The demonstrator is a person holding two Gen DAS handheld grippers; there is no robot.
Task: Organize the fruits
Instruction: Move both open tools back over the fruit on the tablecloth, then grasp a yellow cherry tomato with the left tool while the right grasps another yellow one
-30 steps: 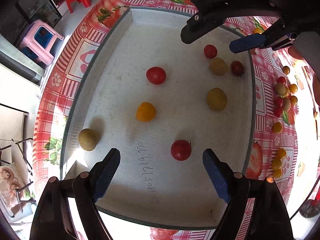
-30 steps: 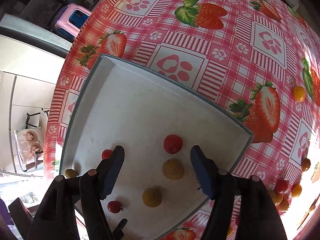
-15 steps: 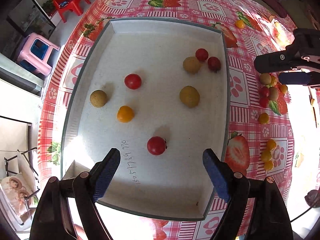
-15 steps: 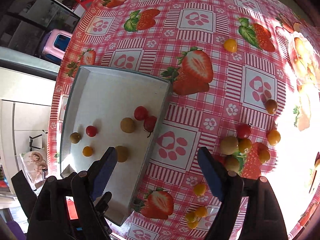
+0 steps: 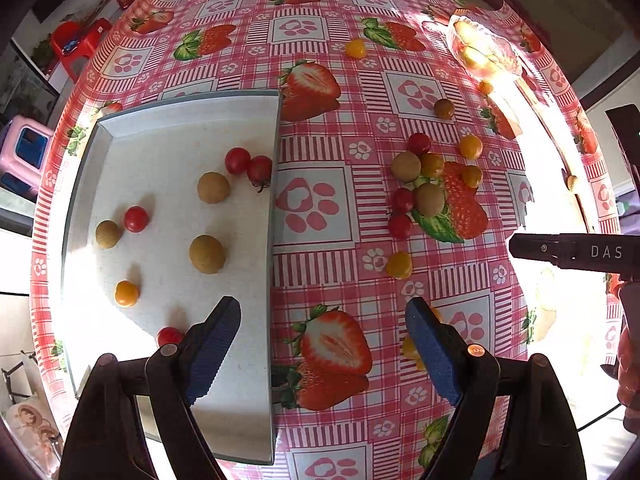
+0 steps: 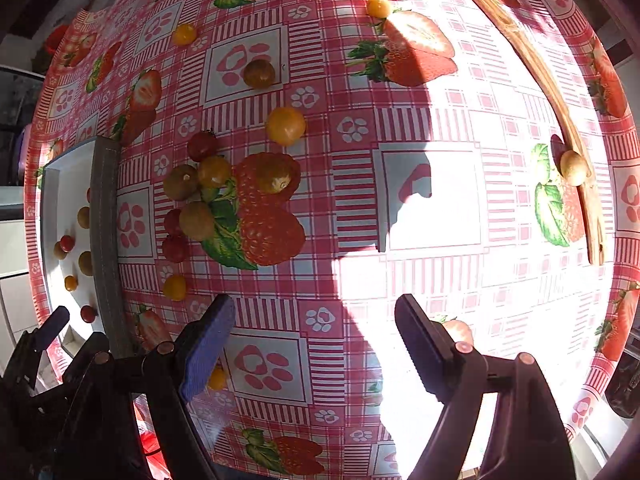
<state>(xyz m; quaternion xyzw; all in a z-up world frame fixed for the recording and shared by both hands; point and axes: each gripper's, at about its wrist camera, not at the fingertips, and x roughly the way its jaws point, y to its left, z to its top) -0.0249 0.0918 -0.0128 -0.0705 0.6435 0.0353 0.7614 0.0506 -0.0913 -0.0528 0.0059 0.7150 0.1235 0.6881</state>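
Over the last second both grippers have pulled back from the shallow white rectangular tray (image 5: 172,128) and swung right toward the open table. A second ago the right gripper (image 6: 310,344) hung over the tray's far right corner, above a red tomato and two yellow-brown fruits; now it faces bare cloth, with the tray only a sliver at the left edge of its view. The left gripper (image 5: 324,352) looked straight down into the tray then; now it straddles the tray's right wall, one finger over the tray floor and one over the cloth. Both sets of jaws stand wide apart and carry nothing.

I read this as one delivery finished and the next fetch beginning. Eight small fruits lie loose on the tray floor: four red cherry tomatoes, three dull yellow-brown round fruits and one orange one. Much remains outside: a tight cluster of red, orange and yellow-brown fruits (image 5: 424,184) sits on the cloth to the right of the tray, a single orange tomato (image 5: 399,265) lies nearer than the cluster, and others are scattered farther off. One pale round fruit (image 6: 573,168) rests against a wooden board at the far right.

The surface is a glossy red-and-white checked tablecloth (image 6: 432,128) printed with strawberries and paw marks, with hard sunlight washing out its right side. A clear glass bowl of yellowish fruit (image 5: 482,50) stands at the far edge. Beyond the table, on the left, stand a pink plastic stool (image 5: 24,152) and a small red plastic chair (image 5: 78,46).
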